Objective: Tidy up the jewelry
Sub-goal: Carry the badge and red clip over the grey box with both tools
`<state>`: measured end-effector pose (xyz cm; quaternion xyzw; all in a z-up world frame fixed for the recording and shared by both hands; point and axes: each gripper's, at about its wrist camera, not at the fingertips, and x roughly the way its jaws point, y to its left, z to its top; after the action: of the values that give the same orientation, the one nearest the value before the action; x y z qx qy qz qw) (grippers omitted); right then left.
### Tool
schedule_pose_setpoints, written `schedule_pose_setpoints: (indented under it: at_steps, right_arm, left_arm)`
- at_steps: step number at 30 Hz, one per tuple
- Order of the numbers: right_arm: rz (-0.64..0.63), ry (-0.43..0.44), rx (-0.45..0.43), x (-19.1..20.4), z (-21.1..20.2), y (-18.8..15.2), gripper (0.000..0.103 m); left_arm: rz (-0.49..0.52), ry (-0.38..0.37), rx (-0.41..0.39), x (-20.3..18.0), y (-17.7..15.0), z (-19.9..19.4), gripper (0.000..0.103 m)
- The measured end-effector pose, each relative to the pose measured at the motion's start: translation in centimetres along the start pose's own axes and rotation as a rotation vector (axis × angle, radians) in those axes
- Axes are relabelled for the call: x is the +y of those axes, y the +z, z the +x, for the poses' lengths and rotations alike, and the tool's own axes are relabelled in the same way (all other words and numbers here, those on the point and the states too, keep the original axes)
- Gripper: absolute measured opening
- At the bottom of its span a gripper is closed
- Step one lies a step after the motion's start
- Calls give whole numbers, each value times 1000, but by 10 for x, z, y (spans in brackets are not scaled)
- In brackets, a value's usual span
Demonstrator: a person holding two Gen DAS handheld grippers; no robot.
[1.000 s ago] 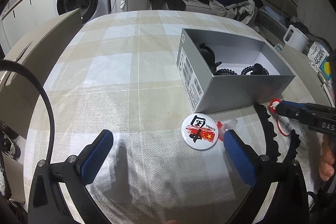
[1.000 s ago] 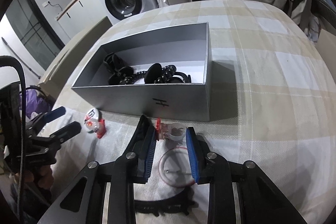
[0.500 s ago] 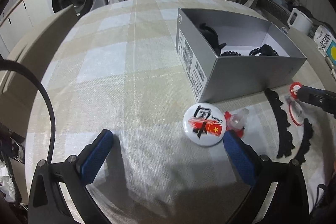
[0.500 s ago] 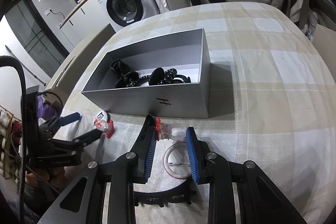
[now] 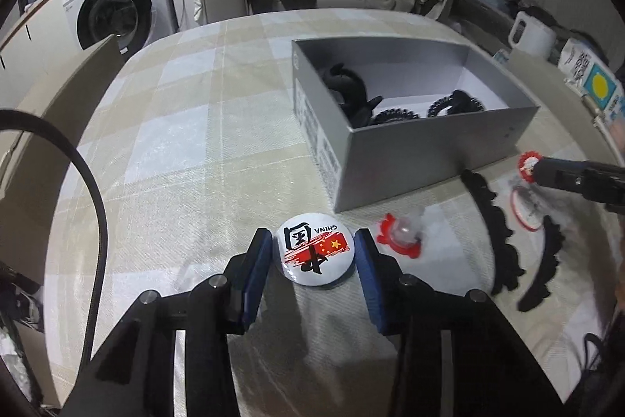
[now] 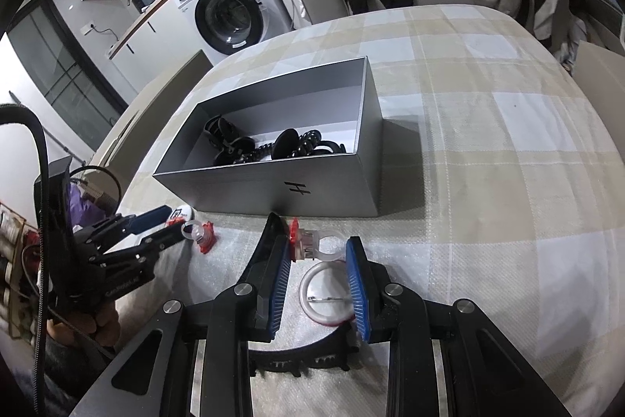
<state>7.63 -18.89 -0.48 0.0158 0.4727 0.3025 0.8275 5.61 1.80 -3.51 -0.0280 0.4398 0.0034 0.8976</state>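
My left tongs [image 5: 312,253] stood clamped on the round badge [image 5: 315,248], both blue pads touching its rim, the badge still resting on the desk [image 5: 187,143]. My right tongs [image 6: 318,253] held the clear plastic ring with a red top [image 6: 312,241]; its band met the right pad and its red top the left, so I judged it pinched, with the pads only narrowly apart.

The grey box [image 6: 273,182] sat just beyond both, already holding several black claw clips and coiled hair ties [image 6: 273,143]. Outside it remained the badge, my ring, a second red-based clear ring [image 5: 400,235], a red-rimmed badge lying pin-side up [image 6: 324,296] and a black scalloped headband [image 5: 492,221]. Roughly half the job seemed left.

The badge was glossy and domed, the rings hard moulded plastic, the box matte card, and the checked desk cloth coarsely woven.
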Motion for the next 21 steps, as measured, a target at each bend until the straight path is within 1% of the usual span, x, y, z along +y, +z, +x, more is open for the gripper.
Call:
schedule_pose_setpoints:
  at_steps: [4,7,13,21]
  right_arm:
    - [-5,2,-7,2,-2,-1,28]
    - [-5,5,-14,4,-5,-2,28]
    - [-15,26,-67,10,-21,2,28]
    - [-1,49,-144,11,-52,12,28]
  left_arm:
    - [-6,-11,-37,-3,-2,-10,37]
    - [-16,-29,-81,-4,0,-21,37]
    - [-43,-49,-171,-3,6,-43,37]
    - [-110,-88,-258,4,18,-62,37]
